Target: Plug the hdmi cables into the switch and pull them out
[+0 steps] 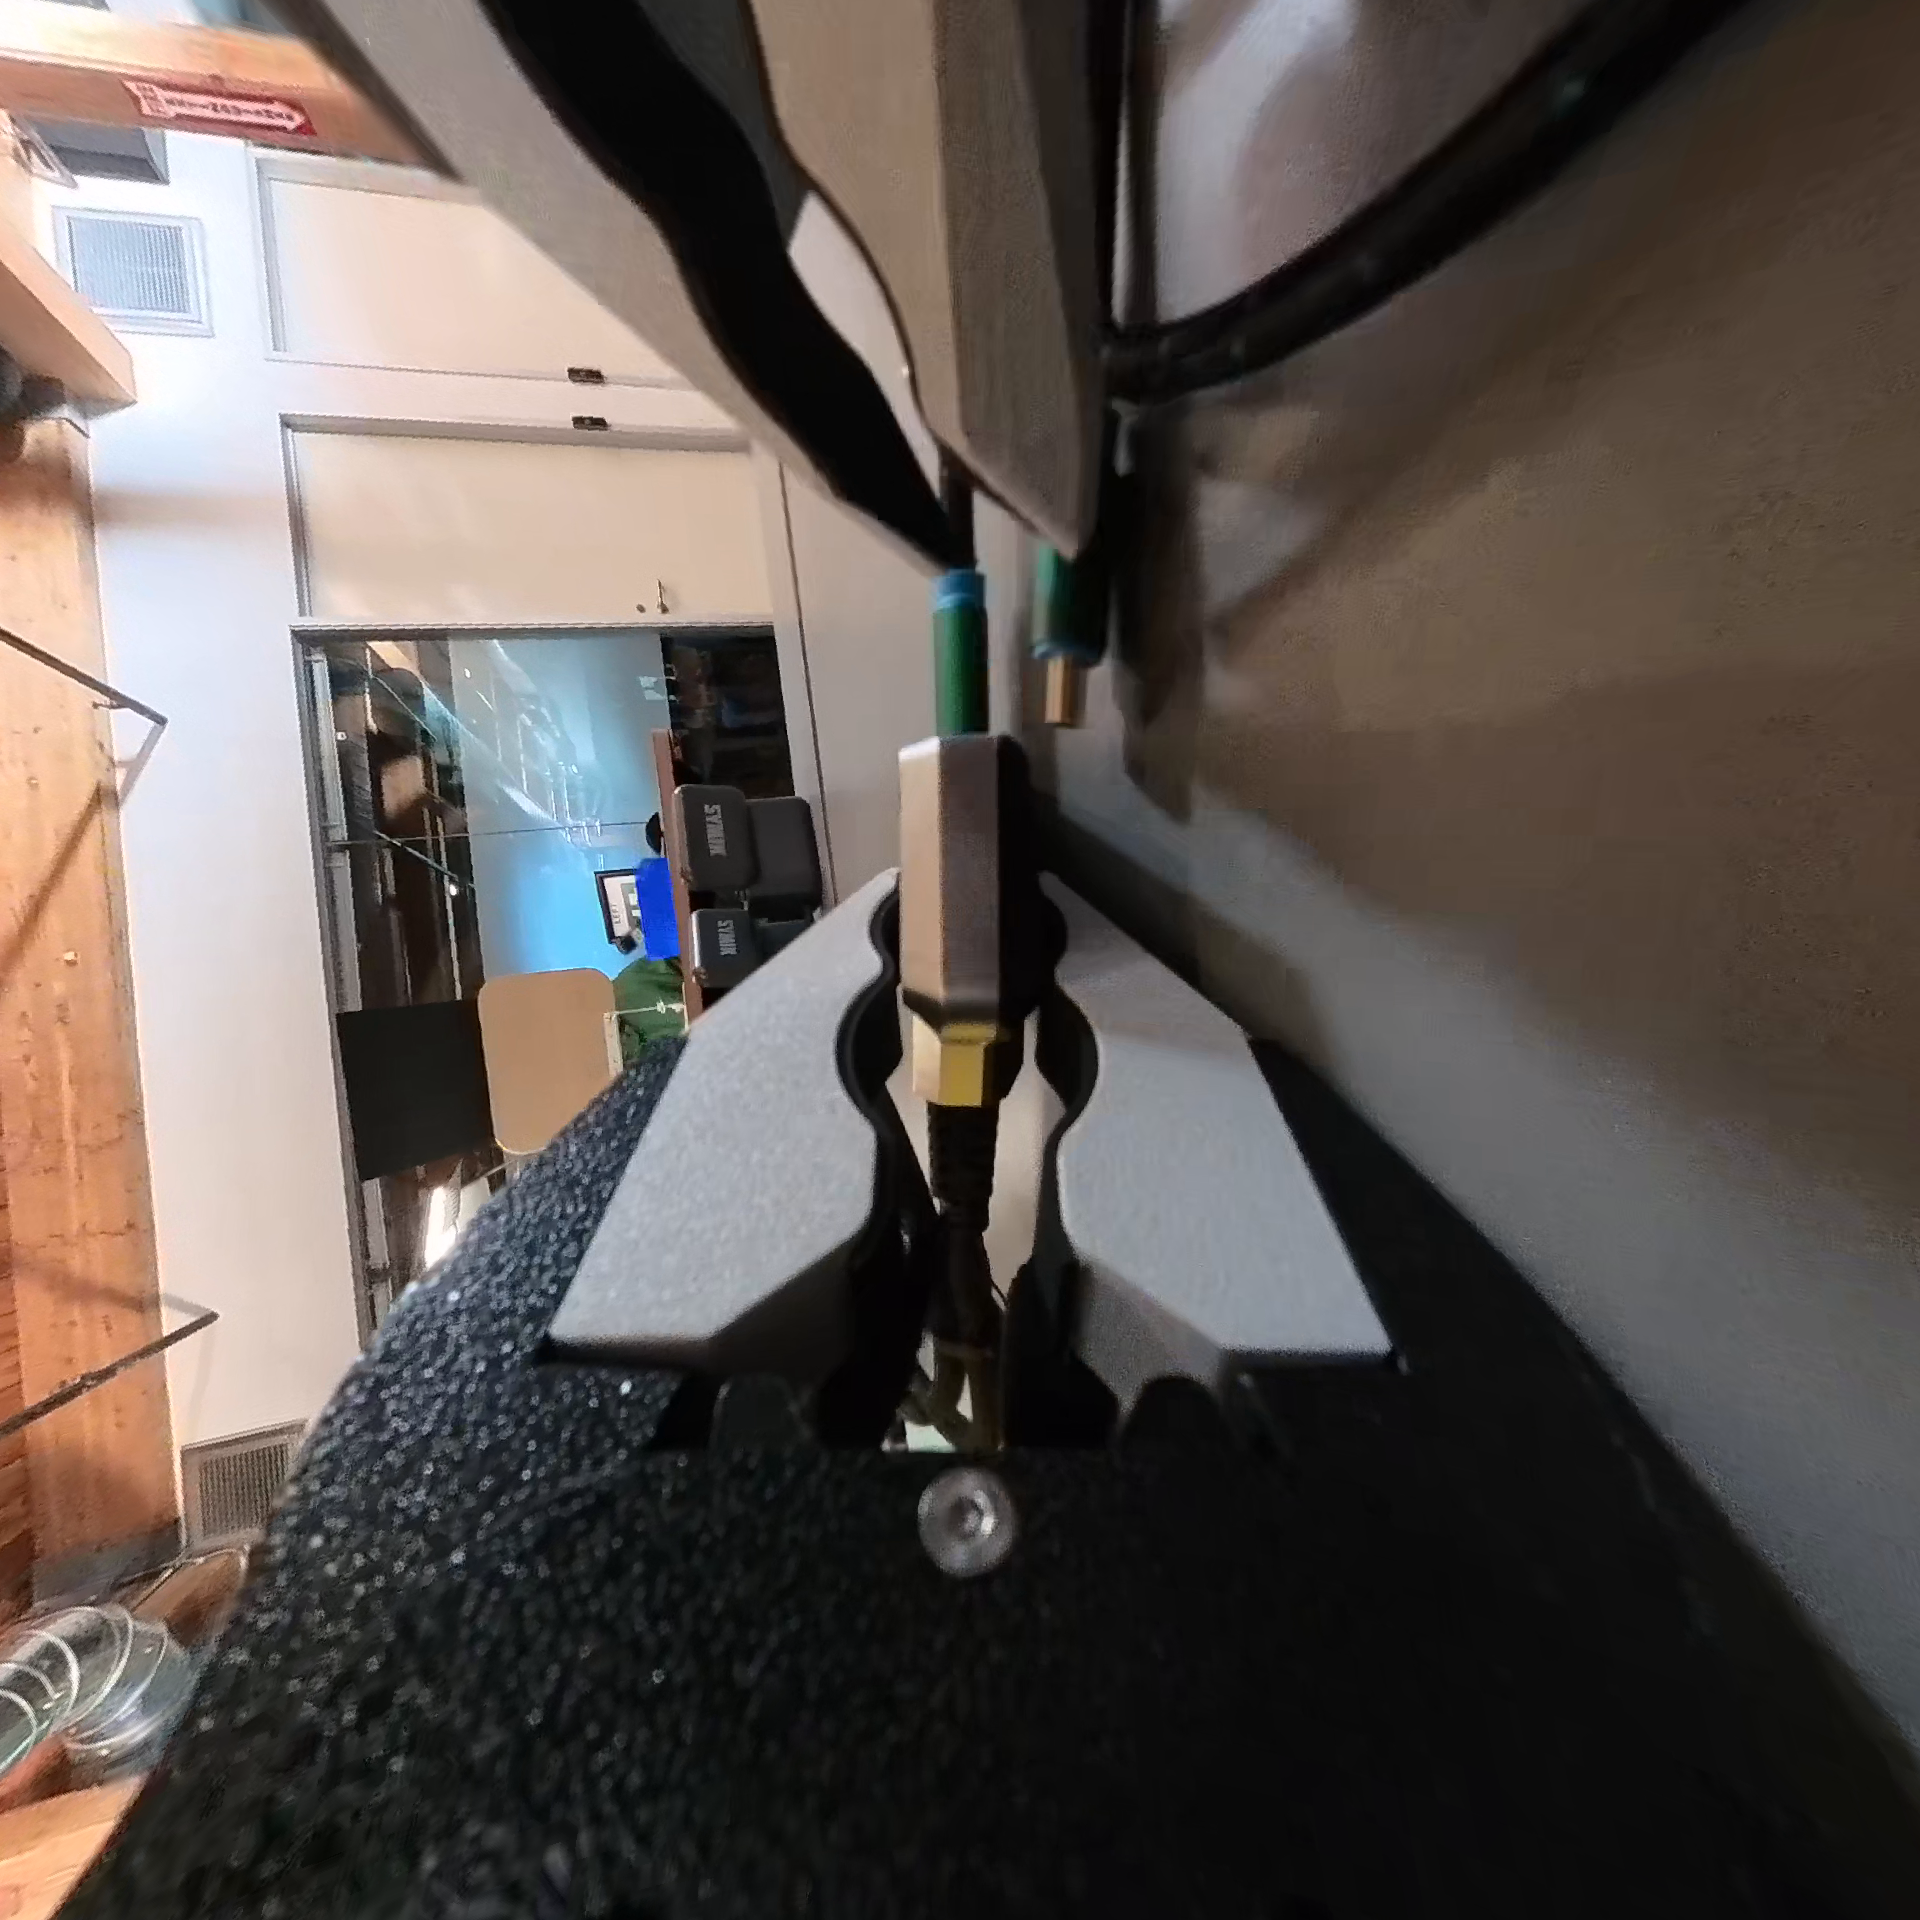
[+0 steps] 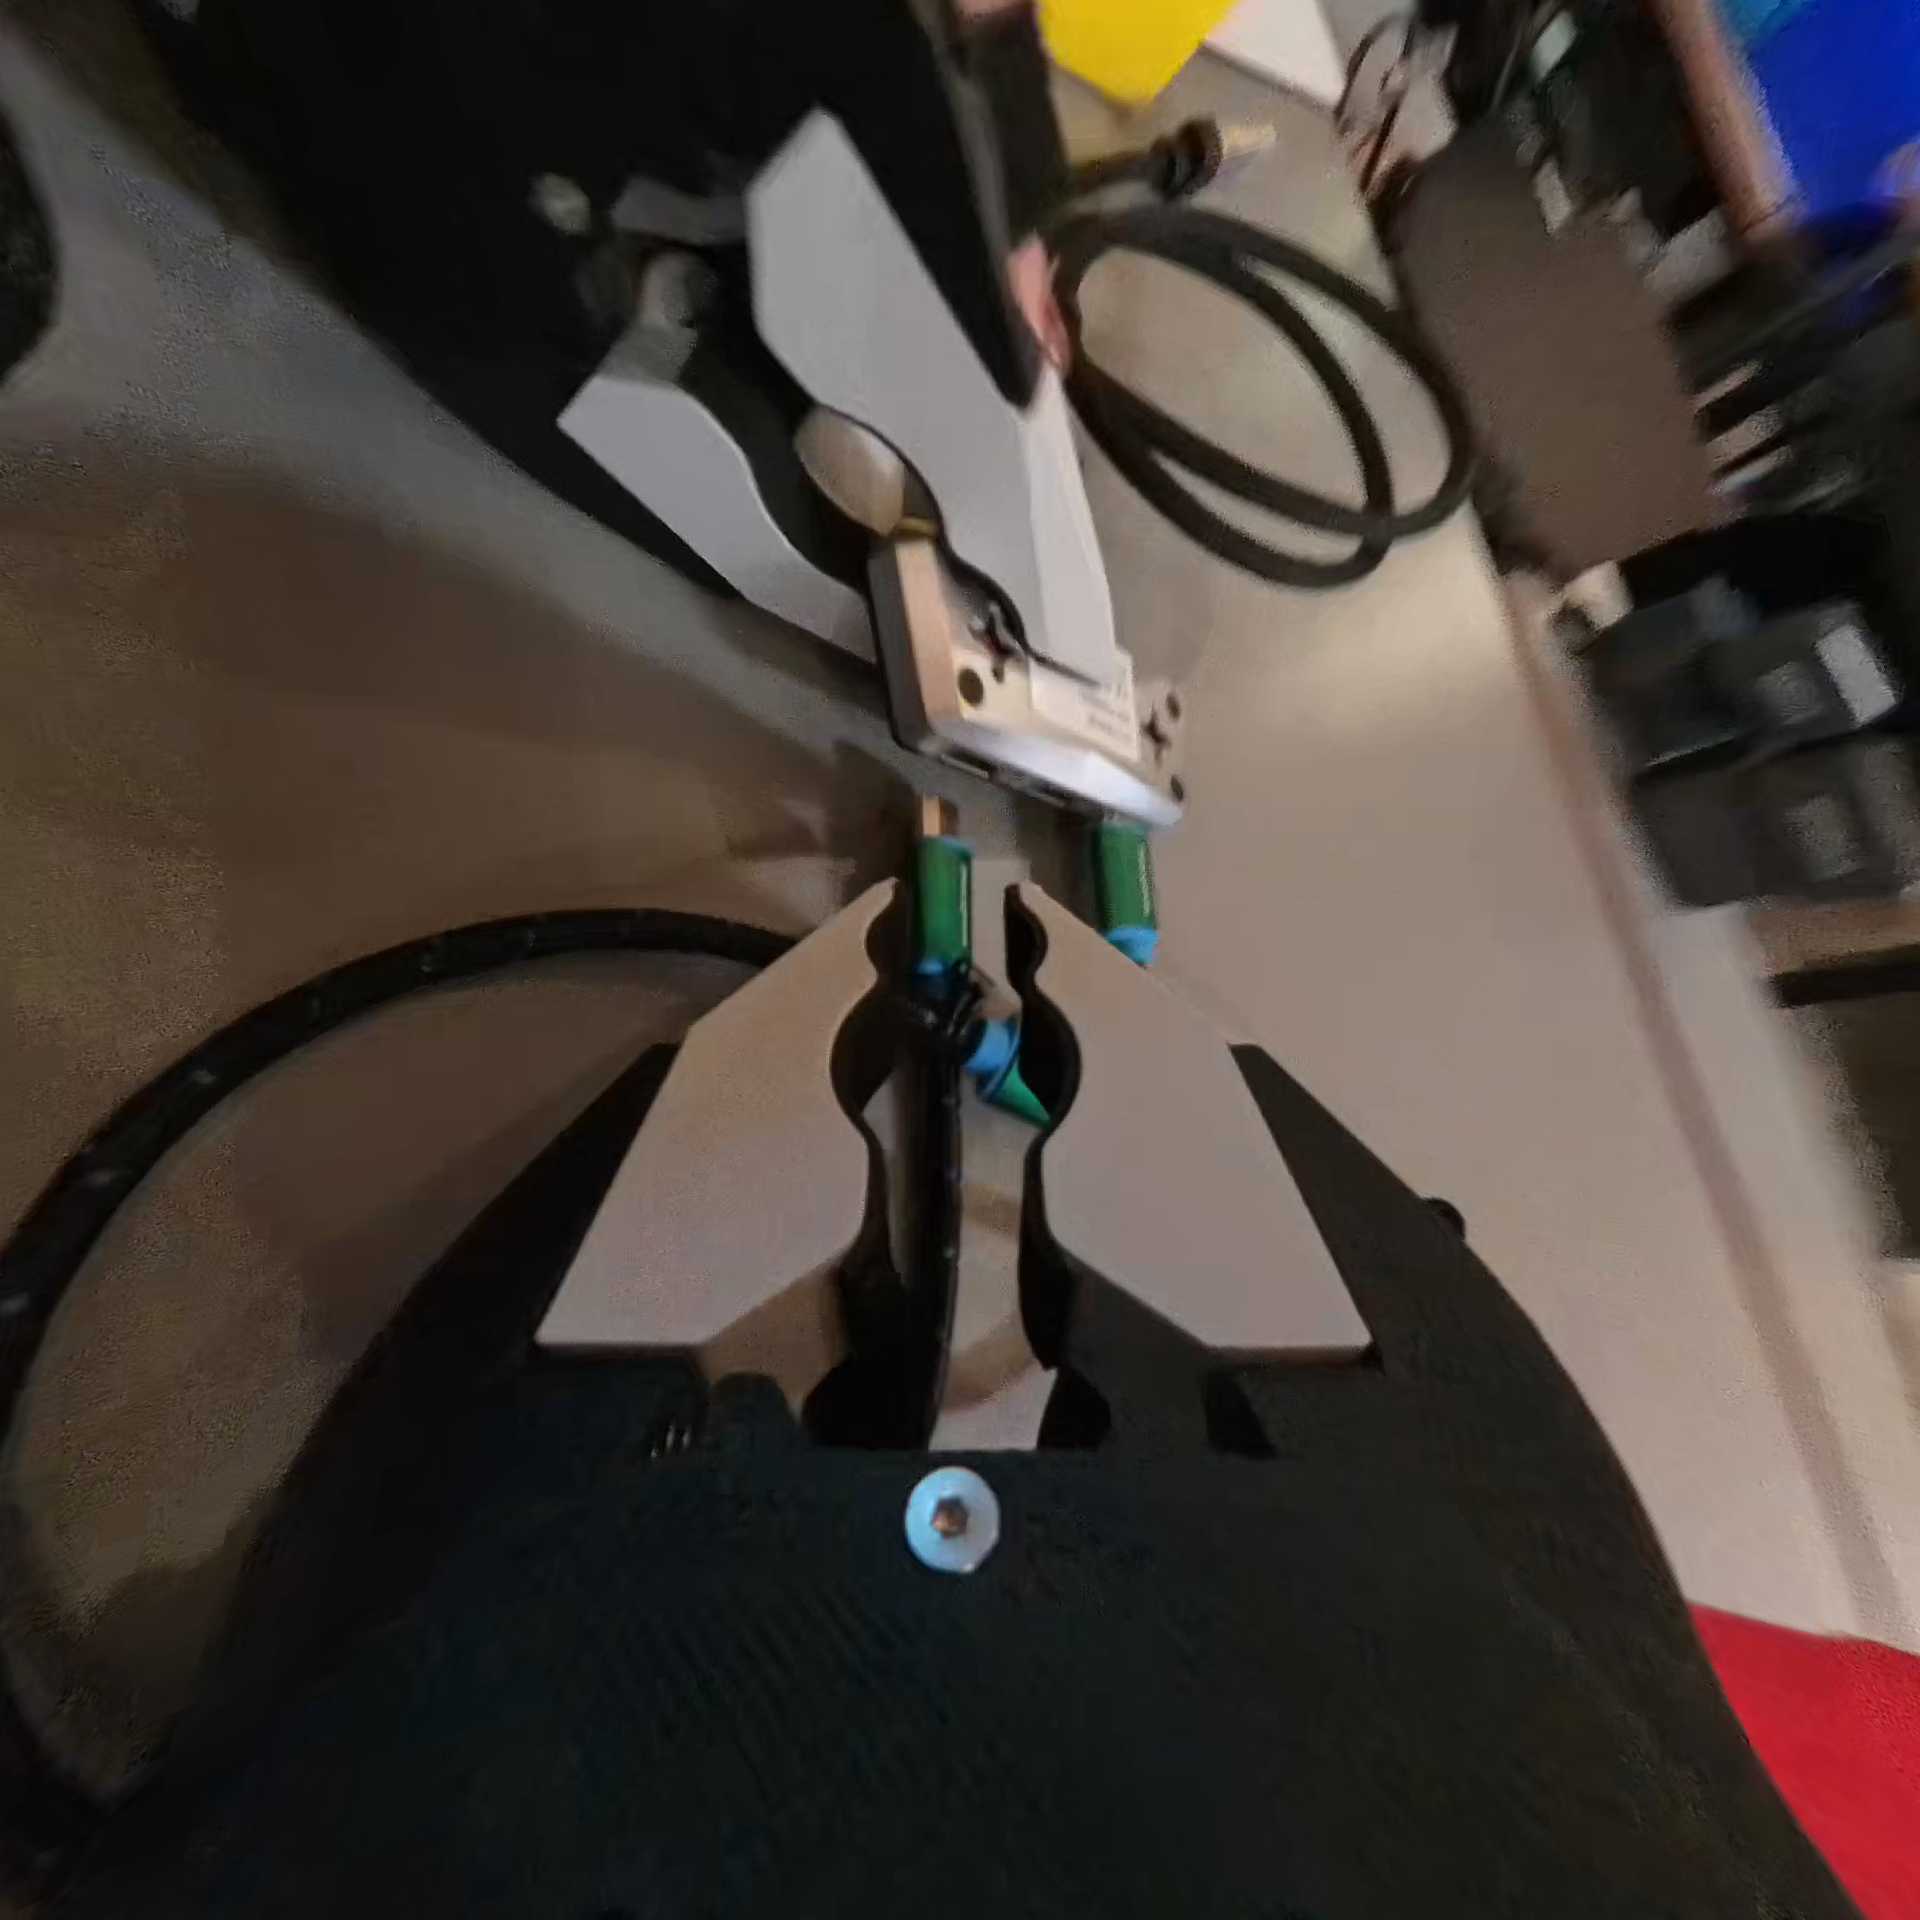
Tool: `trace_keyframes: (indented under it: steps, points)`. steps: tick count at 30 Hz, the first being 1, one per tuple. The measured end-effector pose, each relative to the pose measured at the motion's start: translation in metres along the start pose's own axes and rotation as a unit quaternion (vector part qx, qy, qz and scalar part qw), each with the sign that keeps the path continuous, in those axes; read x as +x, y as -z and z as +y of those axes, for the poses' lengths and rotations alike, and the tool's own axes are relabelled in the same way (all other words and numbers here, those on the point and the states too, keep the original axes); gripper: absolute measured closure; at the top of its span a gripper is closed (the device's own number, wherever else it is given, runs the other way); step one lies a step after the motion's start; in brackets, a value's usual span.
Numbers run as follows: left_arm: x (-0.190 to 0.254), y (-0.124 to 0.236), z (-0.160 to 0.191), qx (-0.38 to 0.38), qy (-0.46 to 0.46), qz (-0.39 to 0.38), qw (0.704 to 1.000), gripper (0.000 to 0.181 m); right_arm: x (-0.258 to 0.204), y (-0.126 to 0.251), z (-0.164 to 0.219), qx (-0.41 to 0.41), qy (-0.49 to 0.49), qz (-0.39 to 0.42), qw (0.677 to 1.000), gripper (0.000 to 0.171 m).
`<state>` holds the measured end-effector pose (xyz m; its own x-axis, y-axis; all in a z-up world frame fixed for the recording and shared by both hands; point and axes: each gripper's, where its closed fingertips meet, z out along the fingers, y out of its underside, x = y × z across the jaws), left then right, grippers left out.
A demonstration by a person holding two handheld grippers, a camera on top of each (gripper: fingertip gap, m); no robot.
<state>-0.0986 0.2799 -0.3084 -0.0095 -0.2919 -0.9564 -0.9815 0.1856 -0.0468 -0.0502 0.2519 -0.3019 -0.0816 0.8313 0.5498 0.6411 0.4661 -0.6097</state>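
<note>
My left gripper (image 1: 966, 904) is shut on the silver HDMI switch (image 1: 951, 873), whose gold end and braided cable hang down between the fingers. One green HDMI plug (image 1: 958, 665) sits in the switch's far end. In the right wrist view the switch (image 2: 1023, 691) sits ahead, with that green plug (image 2: 1127, 873) in its right port. My right gripper (image 2: 951, 894) is closed around a second green plug (image 2: 940, 904), which lies against the left finger. Its gold tip (image 2: 932, 816) is out of the switch, just short of the left port. This plug also shows in the left wrist view (image 1: 1062, 639).
A third blue-and-green plug (image 2: 1003, 1070) lies on the pale table (image 2: 1351, 831) under my right fingers. Black cable loops (image 2: 1247, 416) lie behind the switch and at the left (image 2: 208, 1049). Dark equipment (image 2: 1766, 727) stands along the right table edge.
</note>
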Motion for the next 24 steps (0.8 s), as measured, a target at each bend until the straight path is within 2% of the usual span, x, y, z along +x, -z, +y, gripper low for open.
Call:
trace_keyframes:
  steps: [3, 6, 12, 15, 17, 19, 24]
  points:
    - [0.001, 0.001, -0.001, 0.007, -0.01, -0.001, 1.0, 0.162, -0.002, 0.005, 0.008, 0.014, -0.12, -0.097, 0.988, 0.145]
    - [0.001, 0.001, -0.001, 0.01, -0.01, -0.002, 1.0, 0.162, 0.005, 0.013, 0.004, 0.025, -0.211, -0.175, 0.961, 0.144]
    - [0.001, 0.001, -0.001, 0.012, -0.01, -0.001, 1.0, 0.162, -0.007, 0.002, 0.016, -0.08, -0.219, -0.269, 0.935, 0.142]
    - [0.001, 0.002, -0.001, 0.013, -0.01, -0.001, 1.0, 0.162, -0.012, -0.002, 0.012, -0.1, -0.251, -0.313, 0.91, 0.144]
    - [0.001, 0.002, -0.001, 0.014, -0.01, -0.001, 1.0, 0.162, -0.01, -0.004, 0.013, -0.113, -0.262, -0.316, 0.905, 0.153]
    - [0.001, 0.002, -0.001, 0.013, -0.009, -0.001, 1.0, 0.162, -0.01, -0.005, 0.014, -0.115, -0.259, -0.311, 0.907, 0.153]
    - [0.001, 0.002, -0.001, 0.008, 0.001, -0.003, 1.0, 0.162, -0.01, -0.005, 0.01, -0.08, -0.233, -0.255, 0.935, 0.154]
